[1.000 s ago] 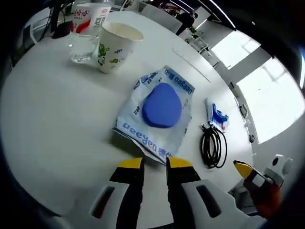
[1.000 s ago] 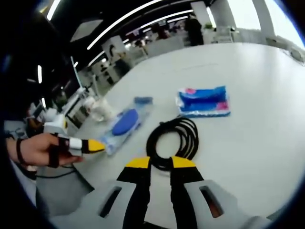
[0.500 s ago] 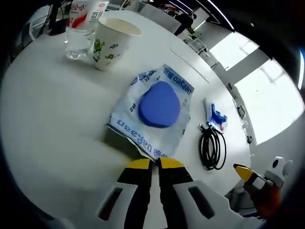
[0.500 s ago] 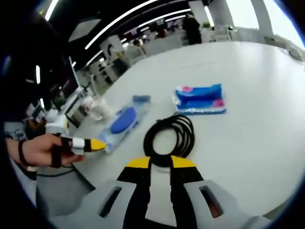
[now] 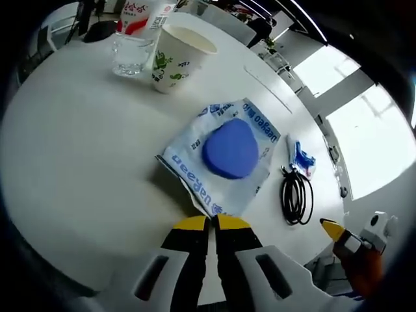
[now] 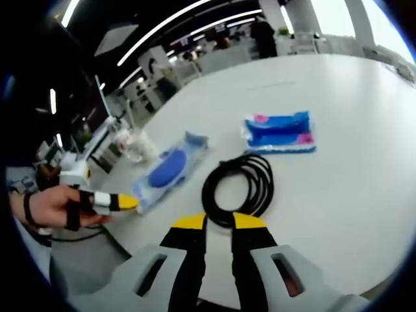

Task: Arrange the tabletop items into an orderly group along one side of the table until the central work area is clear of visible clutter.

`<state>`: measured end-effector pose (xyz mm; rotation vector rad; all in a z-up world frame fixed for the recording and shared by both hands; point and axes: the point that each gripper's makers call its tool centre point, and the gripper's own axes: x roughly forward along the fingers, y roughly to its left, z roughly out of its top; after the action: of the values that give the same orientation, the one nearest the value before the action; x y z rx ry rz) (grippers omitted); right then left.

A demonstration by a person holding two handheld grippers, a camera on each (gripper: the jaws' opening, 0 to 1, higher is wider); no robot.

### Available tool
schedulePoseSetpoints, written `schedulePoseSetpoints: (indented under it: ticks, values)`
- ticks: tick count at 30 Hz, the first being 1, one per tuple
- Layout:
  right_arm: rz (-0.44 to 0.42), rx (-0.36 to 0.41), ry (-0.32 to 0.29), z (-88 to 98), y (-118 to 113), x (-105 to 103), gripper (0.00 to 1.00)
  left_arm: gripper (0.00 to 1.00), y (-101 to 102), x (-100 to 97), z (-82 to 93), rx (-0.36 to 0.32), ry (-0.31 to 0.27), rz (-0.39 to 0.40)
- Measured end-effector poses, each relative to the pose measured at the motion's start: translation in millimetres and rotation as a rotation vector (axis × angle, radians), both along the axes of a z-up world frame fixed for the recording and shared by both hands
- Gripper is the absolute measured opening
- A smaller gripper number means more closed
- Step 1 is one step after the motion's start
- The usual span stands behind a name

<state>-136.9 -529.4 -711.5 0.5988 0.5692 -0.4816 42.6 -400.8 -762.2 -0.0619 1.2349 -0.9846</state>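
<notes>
Your left gripper (image 5: 212, 223) has its yellow tips pressed together on the near corner of the blue-and-white packet (image 5: 224, 156), so the pinch looks made at the edge, probably because the flat packet offers nothing else to grab and the corner allows a drag across the white table (image 5: 78, 162). The packet lies flat in the middle of the work area; beyond it, near the far rim, the paper cup (image 5: 175, 57) stands upright just beside the water bottle (image 5: 135, 40), which reads as the likely side for the group. To the packet's right in the left gripper view, the coiled black cable (image 5: 296, 198) lies close to the small blue tissue pack (image 5: 300, 159), both loose on the surface. Your right gripper (image 6: 218, 221) hovers with a narrow gap between its tips, holding nothing, aimed at the near arc of the cable (image 6: 240, 188); the tissue pack (image 6: 279, 132) sits just past the coil. The right gripper view also catches the hand (image 6: 55, 207) carrying the left tool at the packet's end. Judgement: clearing is at an early stage, four items unsorted. Watch that the thin wrapper may slip or tear from a corner pinch.
</notes>
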Motion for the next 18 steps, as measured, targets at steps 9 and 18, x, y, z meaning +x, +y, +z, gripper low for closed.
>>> schedulePoseSetpoints:
  ticks: [9,18]
  values:
    - [0.000,-0.007,-0.009,3.5,-6,2,0.11,0.00,34,14.2,-0.3,0.026,-0.073,-0.060]
    - [0.032,0.009,-0.016,-1.9,7,13,0.11,0.00,57,44.9,-0.3,0.056,-0.117,-0.076]
